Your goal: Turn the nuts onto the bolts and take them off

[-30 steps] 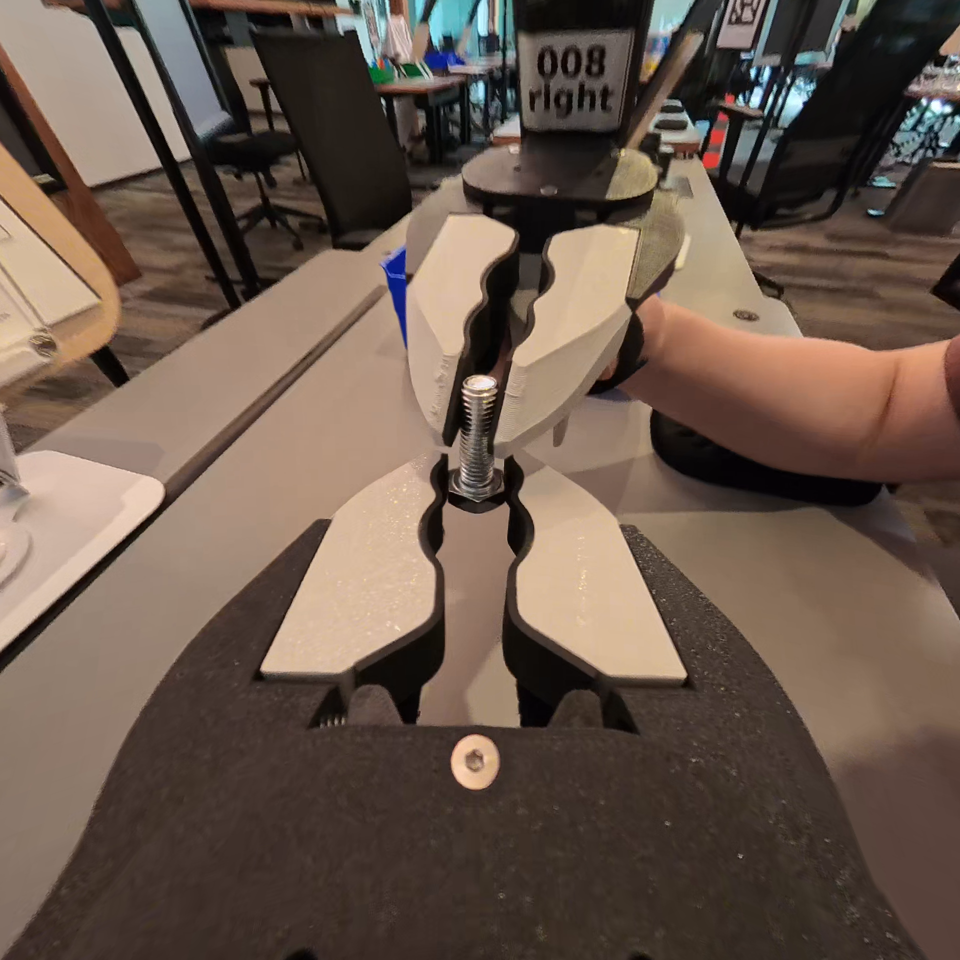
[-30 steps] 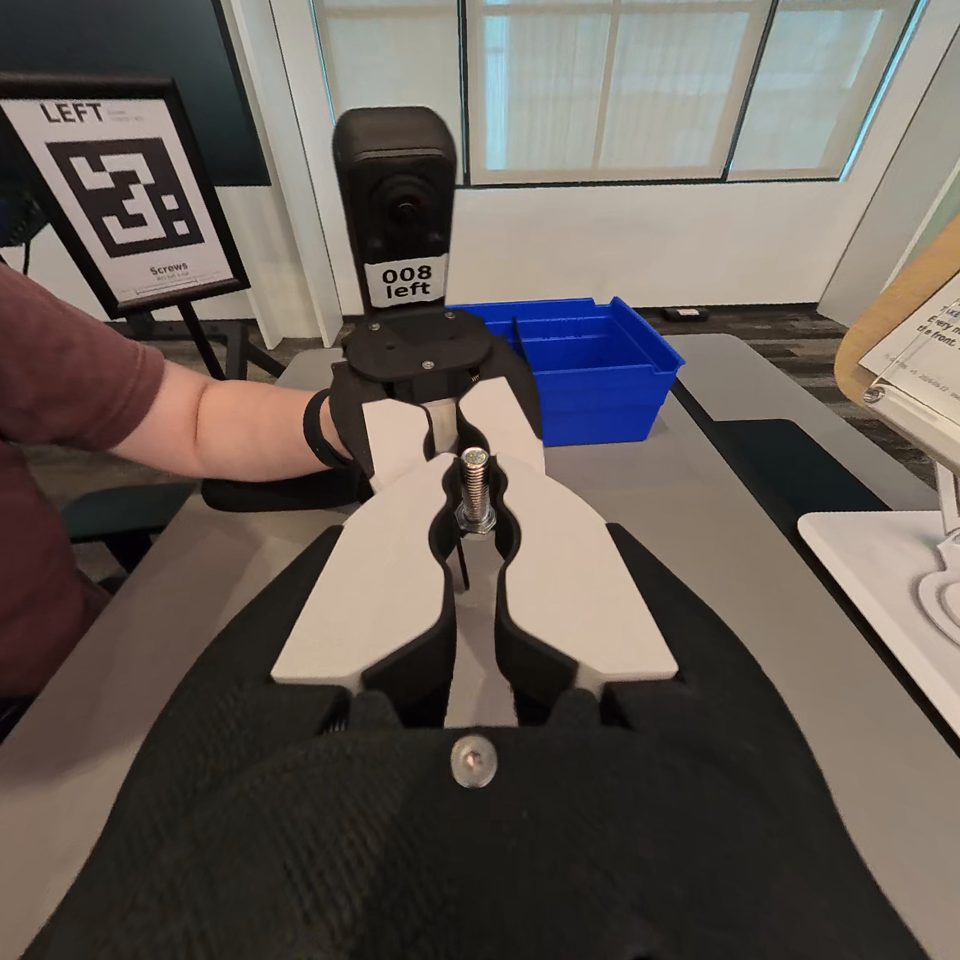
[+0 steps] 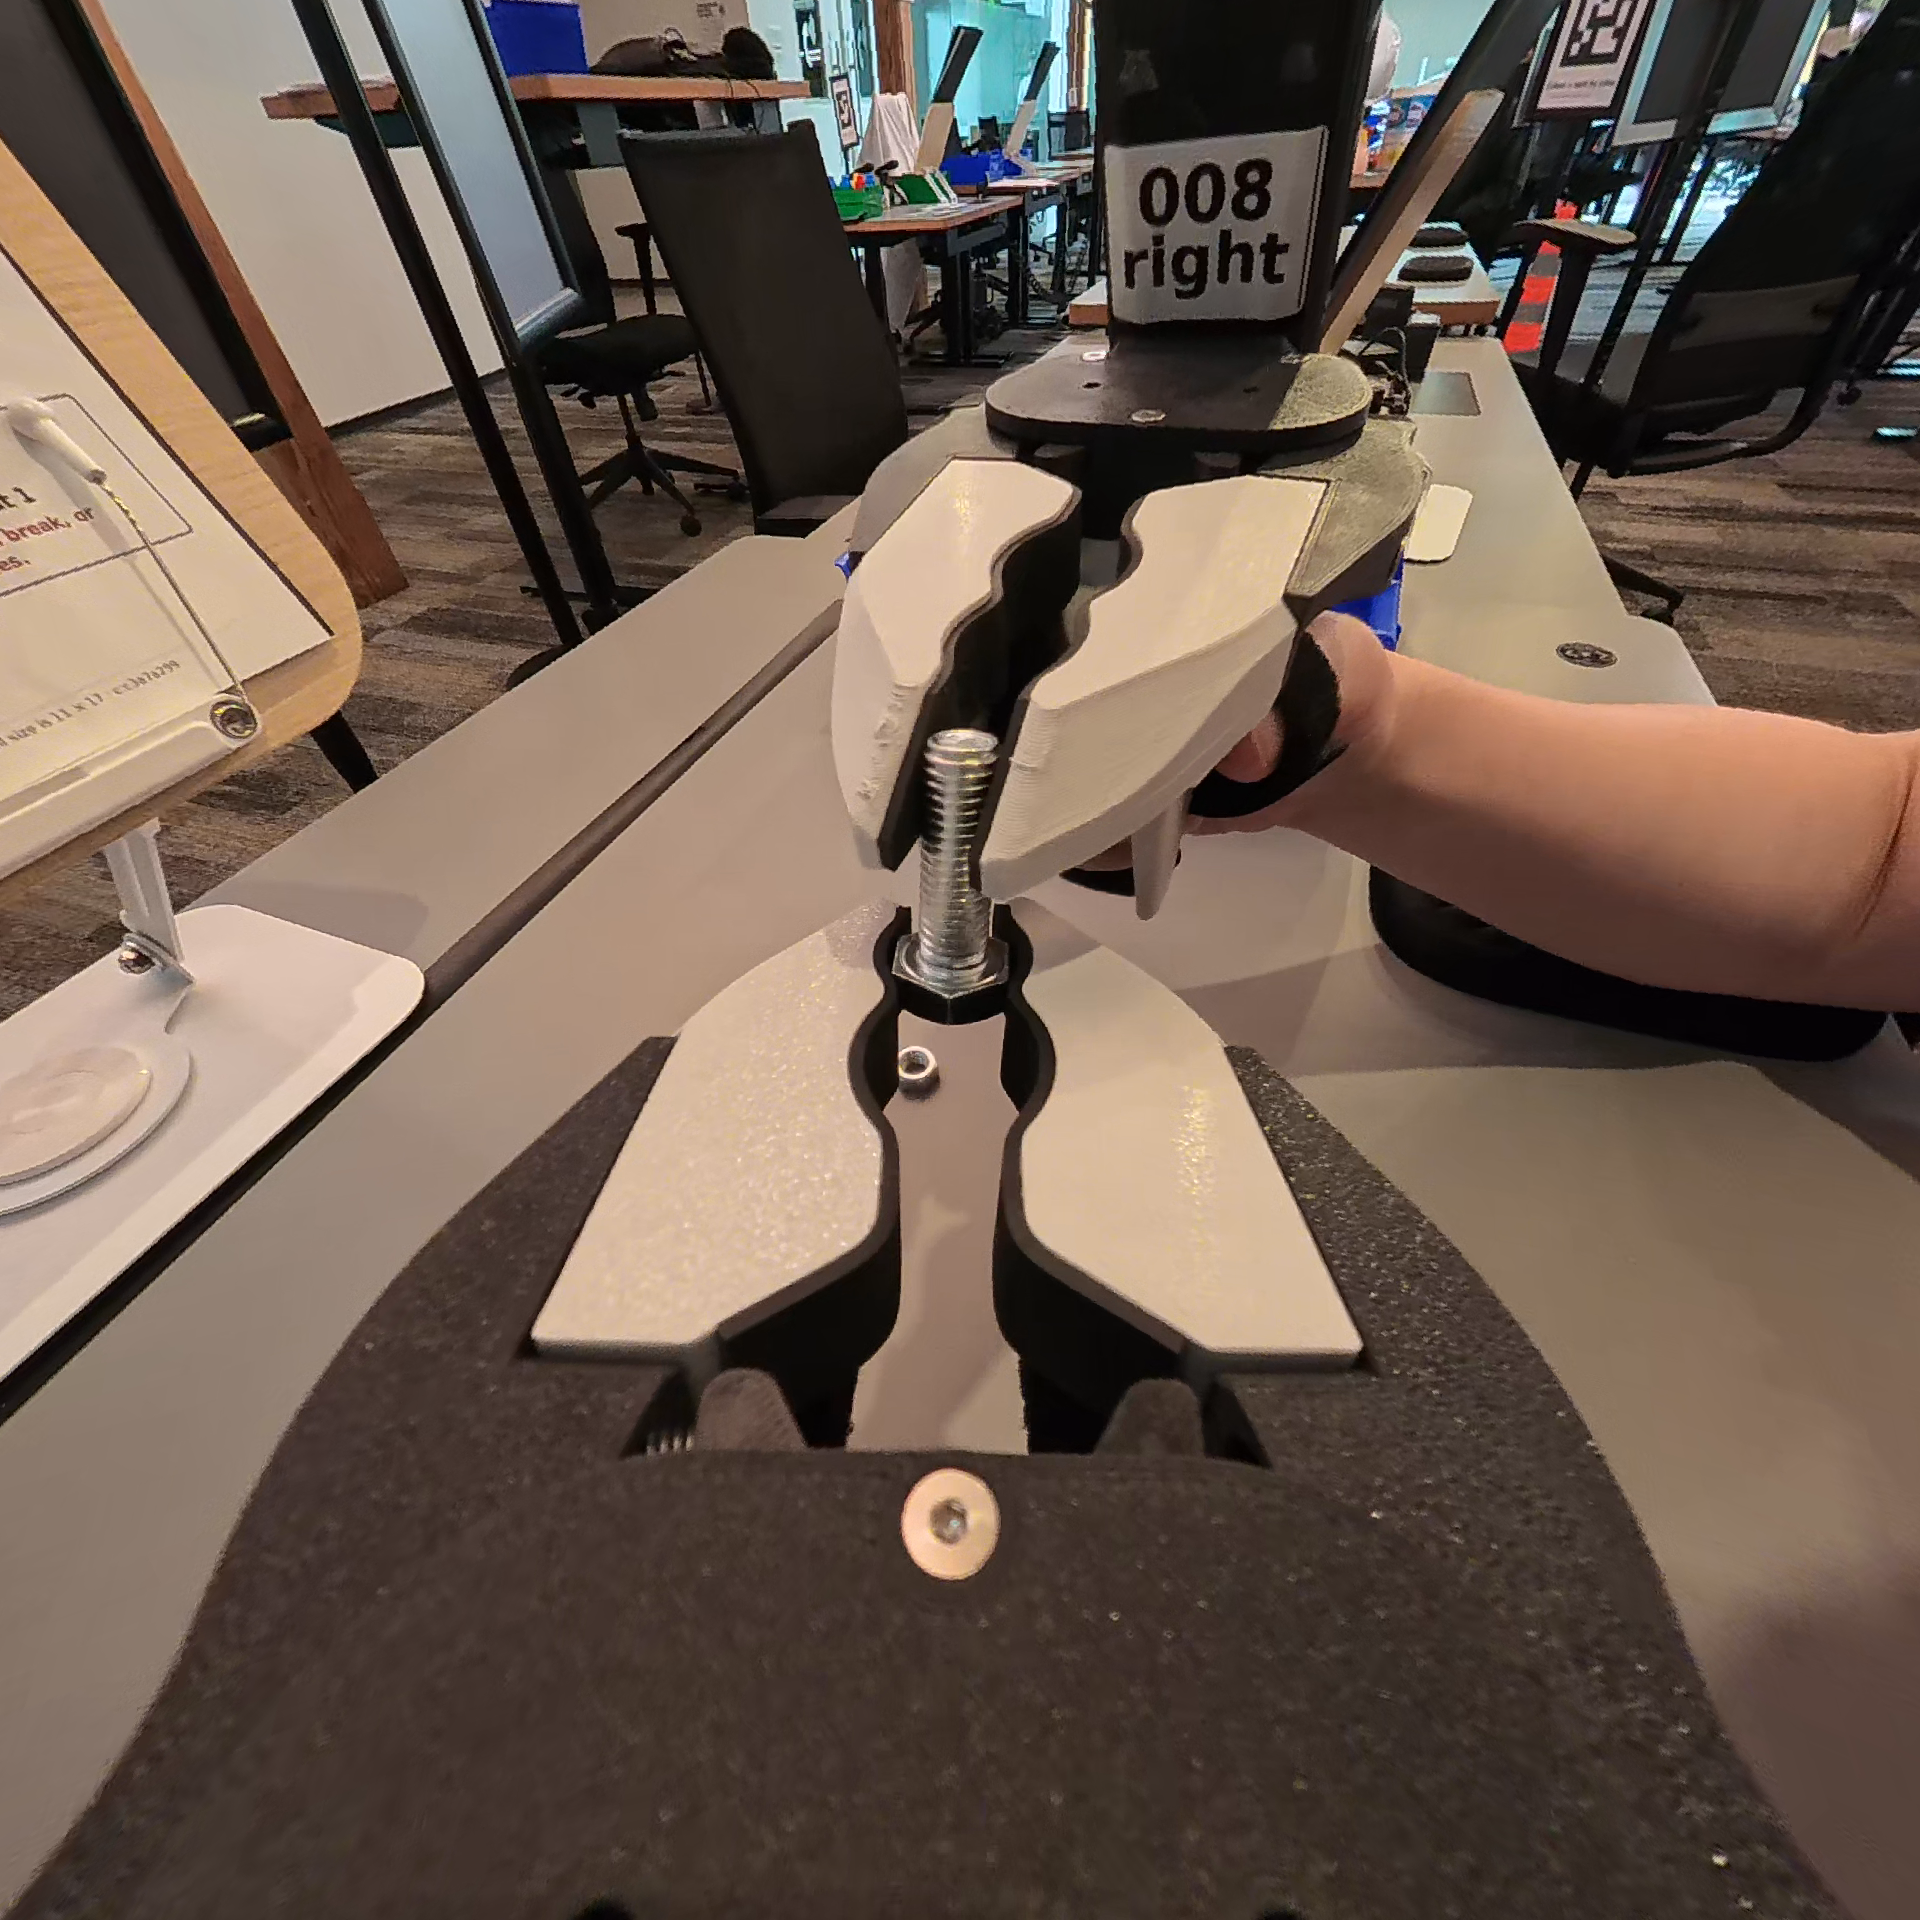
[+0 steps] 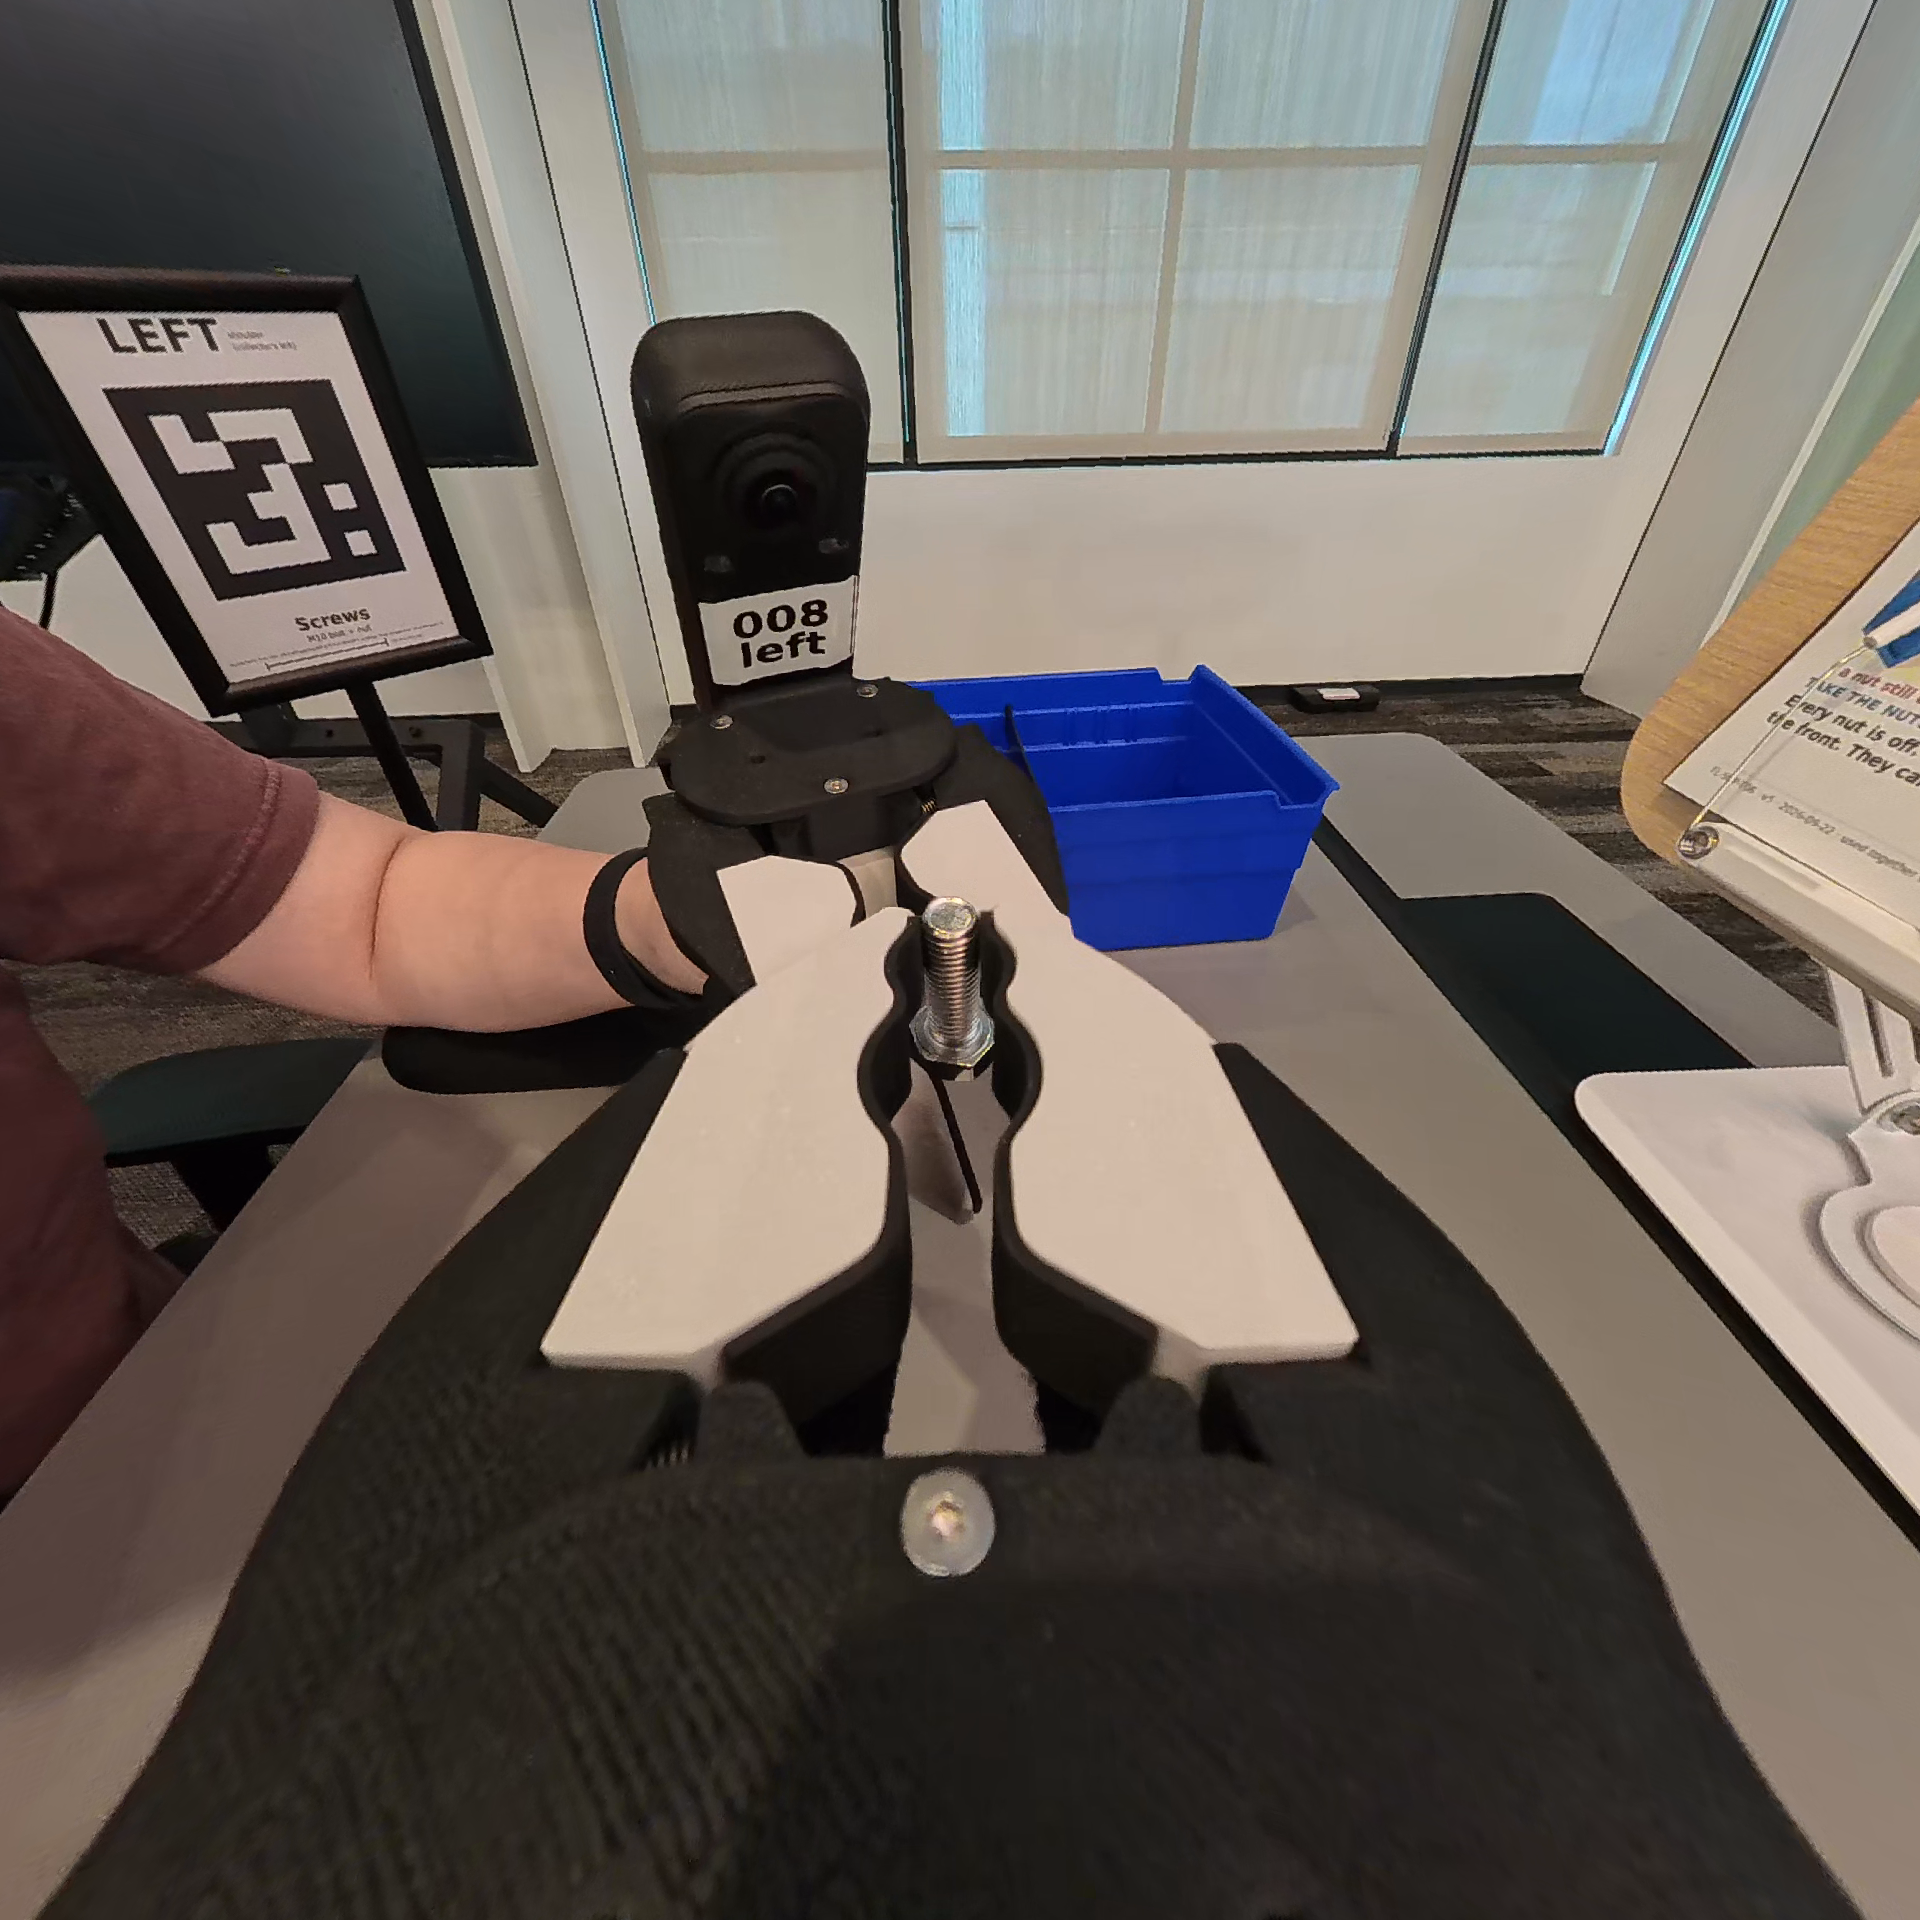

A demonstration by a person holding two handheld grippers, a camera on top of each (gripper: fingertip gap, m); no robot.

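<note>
The left gripper (image 3: 951,971) had its two pale fingers drawn in narrow at the tips, pinching the hex nut (image 3: 951,974) that sat low on the threaded bolt (image 3: 951,847), above the grey table (image 3: 623,790). The bolt stood upright between the two tools. The right gripper (image 3: 940,847), reaching in from the far side, was closed around the upper threads, its fingertips (image 3: 1049,821) pressed to either side of the shank just above the nut.

From the right wrist view the same bolt (image 4: 948,982) rose between that gripper's own fingers (image 4: 790,1132), with the nut (image 4: 951,1044) seated in the scalloped notch; here the right gripper (image 4: 951,1023) looked narrowed to the width of the bolt. The left gripper (image 4: 883,904) showed beyond it, mostly covered by the near fingers, so its tips could not be seen from this side.

Only the left wrist view showed a small loose nut (image 3: 916,1066) lying on the dark surface between the left fingers. Only the right wrist view showed the blue bin (image 4: 1164,800) behind the tools and the framed marker sign (image 4: 249,488) at the left.

Exactly where each pad met the metal was hard to make out, and the bolt's head was hidden
</note>
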